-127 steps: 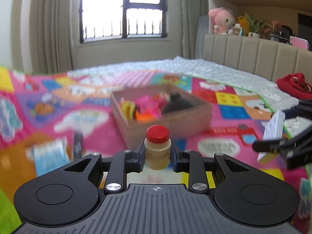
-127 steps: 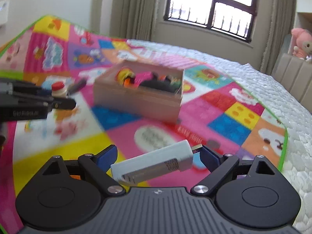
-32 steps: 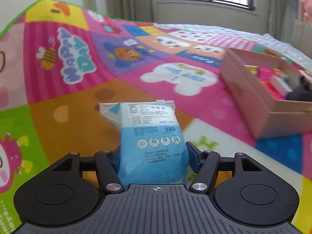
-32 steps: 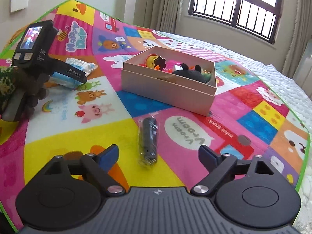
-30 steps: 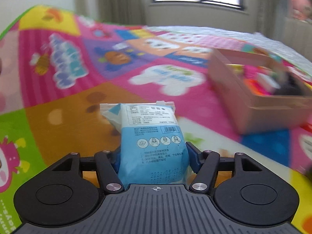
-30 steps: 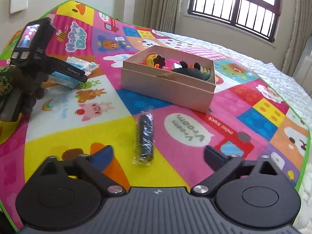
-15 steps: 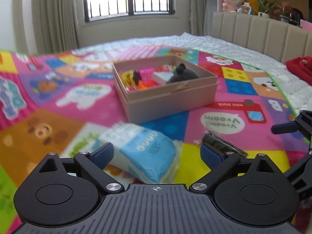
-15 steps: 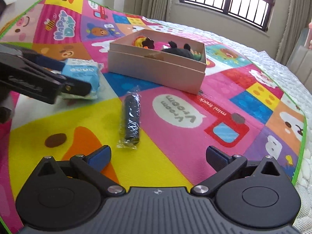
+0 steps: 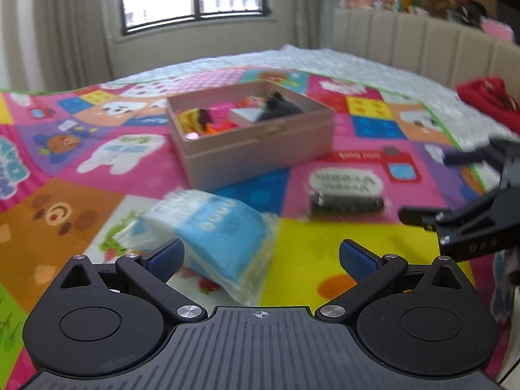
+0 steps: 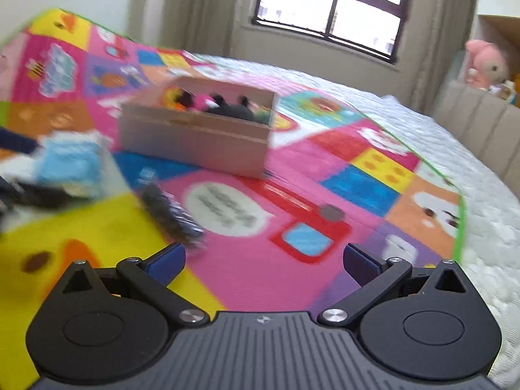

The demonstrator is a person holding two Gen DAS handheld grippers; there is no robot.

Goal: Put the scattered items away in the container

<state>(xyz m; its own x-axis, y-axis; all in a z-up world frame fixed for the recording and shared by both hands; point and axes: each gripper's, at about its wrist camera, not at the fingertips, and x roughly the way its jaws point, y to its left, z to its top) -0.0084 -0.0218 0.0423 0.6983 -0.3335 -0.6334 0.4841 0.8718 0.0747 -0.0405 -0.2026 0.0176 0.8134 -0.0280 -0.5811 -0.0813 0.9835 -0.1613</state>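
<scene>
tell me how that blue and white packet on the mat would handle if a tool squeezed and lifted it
The blue and white packet looks soft and puffy, so it would probably squash under the pads rather than resist. Its clear film wrapper, crinkled at the edges, may be a bit slippery. It lies flat on the play mat, so rolling seems unlikely.

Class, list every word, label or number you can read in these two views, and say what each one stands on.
"Vroom Vroom": white bubble on the play mat, seen upside down in the left wrist view.
"mini truck": on the mat beside it, only just legible.
Print on the blue packet: too blurred to read.
Lettering on the right gripper: too blurred to read.
</scene>
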